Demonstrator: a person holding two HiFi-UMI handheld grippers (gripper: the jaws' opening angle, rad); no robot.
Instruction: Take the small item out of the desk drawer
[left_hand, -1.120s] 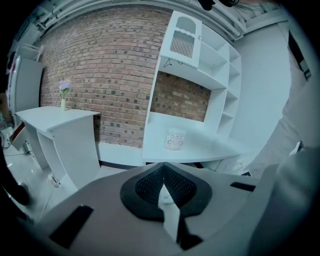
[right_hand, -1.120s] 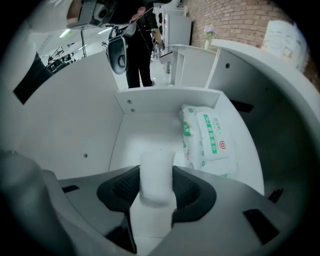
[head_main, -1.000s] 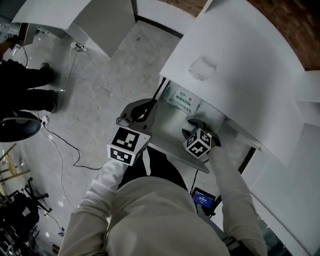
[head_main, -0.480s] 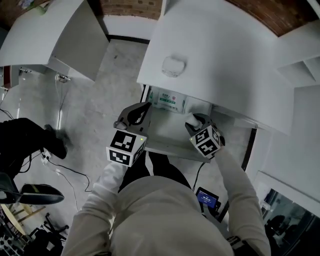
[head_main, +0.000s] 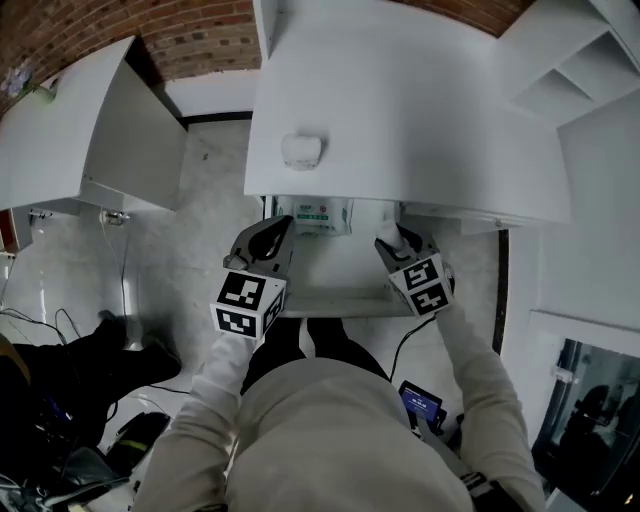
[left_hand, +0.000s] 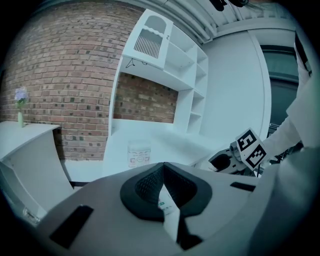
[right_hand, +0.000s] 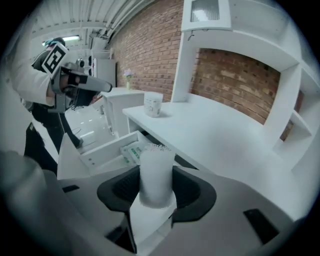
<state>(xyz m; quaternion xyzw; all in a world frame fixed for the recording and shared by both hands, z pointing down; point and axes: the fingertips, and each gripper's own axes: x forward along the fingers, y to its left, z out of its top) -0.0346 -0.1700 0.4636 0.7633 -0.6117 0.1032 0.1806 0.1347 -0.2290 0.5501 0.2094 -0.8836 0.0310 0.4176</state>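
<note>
The white desk drawer (head_main: 340, 272) stands pulled out under the desk top (head_main: 400, 120). A green-and-white packet (head_main: 315, 215) lies at its back left, also seen in the right gripper view as the packet (right_hand: 131, 150). My right gripper (head_main: 395, 238) is over the drawer's right side. Its jaws (right_hand: 155, 171) are shut on a small white cylinder (right_hand: 157, 152) that stands upright between the pads. My left gripper (head_main: 264, 238) hovers at the drawer's left edge, tips touching (left_hand: 163, 166), holding nothing.
A small white jar (head_main: 300, 150) stands on the desk top near its front edge. A second white desk (head_main: 90, 130) is to the left, white shelving (head_main: 570, 70) to the right. A brick wall (head_main: 190, 40) runs behind. Cables (head_main: 40, 330) lie on the floor.
The head view has swung round so the desk faces square on. Both grippers stay at the open drawer, and the right one keeps its hold on the white cylinder.
</note>
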